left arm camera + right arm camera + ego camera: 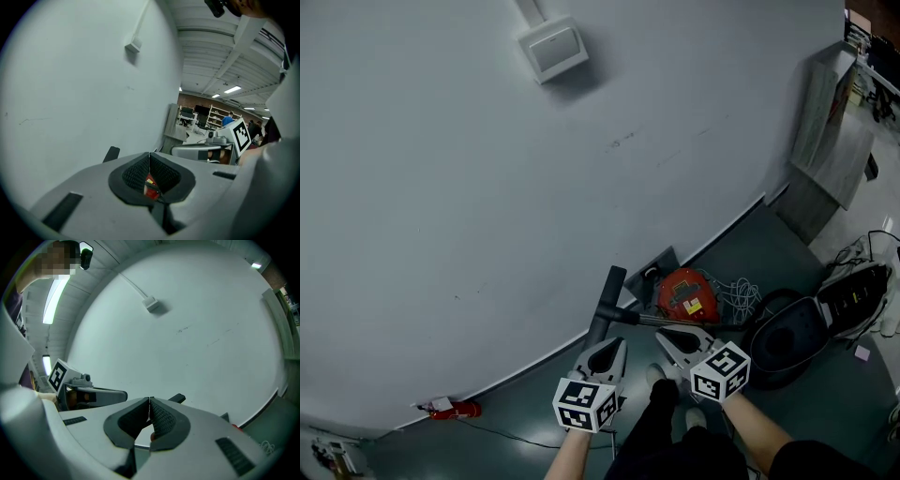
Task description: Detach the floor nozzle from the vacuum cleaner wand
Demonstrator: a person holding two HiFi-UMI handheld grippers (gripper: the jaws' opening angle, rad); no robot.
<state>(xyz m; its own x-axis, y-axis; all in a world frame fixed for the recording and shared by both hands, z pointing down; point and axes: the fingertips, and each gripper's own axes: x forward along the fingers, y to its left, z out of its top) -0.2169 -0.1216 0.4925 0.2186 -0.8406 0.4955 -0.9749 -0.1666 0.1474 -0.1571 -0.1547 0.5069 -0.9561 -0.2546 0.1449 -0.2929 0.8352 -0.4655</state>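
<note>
Head view shows left gripper (612, 349) and right gripper (666, 337) with jaws clenched together, both empty.

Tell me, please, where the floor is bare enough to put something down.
Bare floor lies along the wall between the small red object and the left gripper, and also beside the grey cabinet. It is crowded around the red vacuum cleaner, the cables and the black case.
</note>
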